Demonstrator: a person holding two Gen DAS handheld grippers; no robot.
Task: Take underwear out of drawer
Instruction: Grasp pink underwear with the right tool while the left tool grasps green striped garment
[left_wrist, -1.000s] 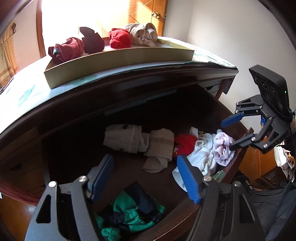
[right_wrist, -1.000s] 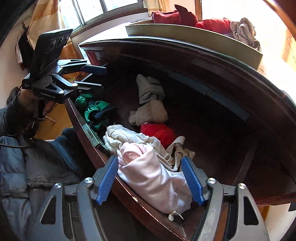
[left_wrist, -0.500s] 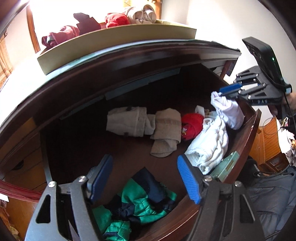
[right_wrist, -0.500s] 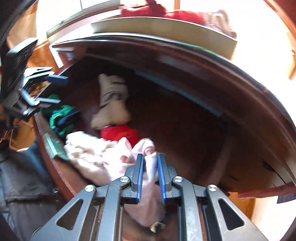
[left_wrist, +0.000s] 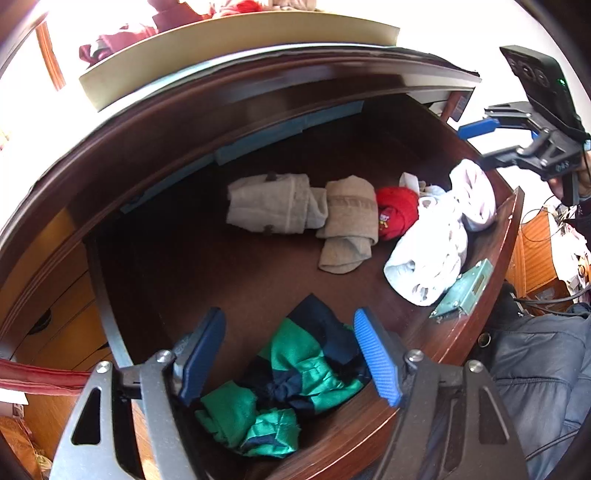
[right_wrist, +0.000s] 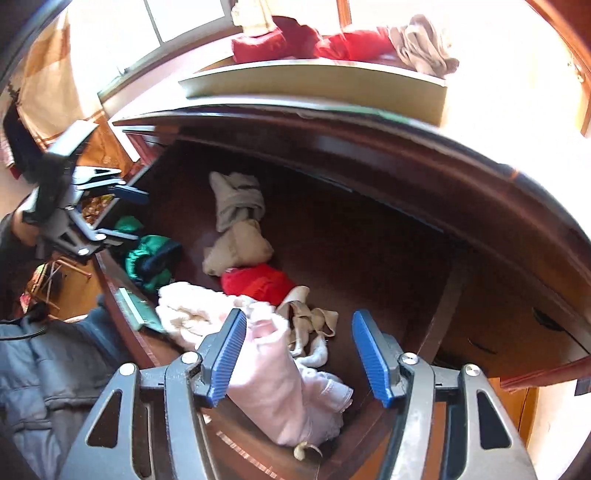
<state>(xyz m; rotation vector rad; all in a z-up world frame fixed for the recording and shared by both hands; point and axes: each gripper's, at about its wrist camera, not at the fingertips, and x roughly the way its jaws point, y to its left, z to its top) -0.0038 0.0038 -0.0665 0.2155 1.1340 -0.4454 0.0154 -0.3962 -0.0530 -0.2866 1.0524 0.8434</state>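
Note:
The wooden drawer (left_wrist: 491, 266) stands pulled out with several folded pieces in it. A pale pink underwear (right_wrist: 273, 380) lies draped over the drawer's front rim. Around it my right gripper (right_wrist: 298, 321) has its jaws opening; the right pad is clear of the cloth. In the left wrist view that gripper (left_wrist: 476, 146) hovers just above the pink piece (left_wrist: 474, 192). My left gripper (left_wrist: 288, 321) is open over a green and navy underwear (left_wrist: 295, 369) at the drawer's near left corner, not touching it.
A white garment (left_wrist: 428, 251), a red one (left_wrist: 397, 212), a beige one (left_wrist: 351, 218) and a grey one (left_wrist: 269, 206) lie across the drawer. On the dresser top a shallow tray (right_wrist: 314, 85) holds red and beige pieces. A person's dark jacket (left_wrist: 543, 369) is at the front.
The right gripper shut on the pink underwear half a second ago and now stands open again, with the cloth on the drawer's rim. The left gripper sank and tilted towards the green piece.

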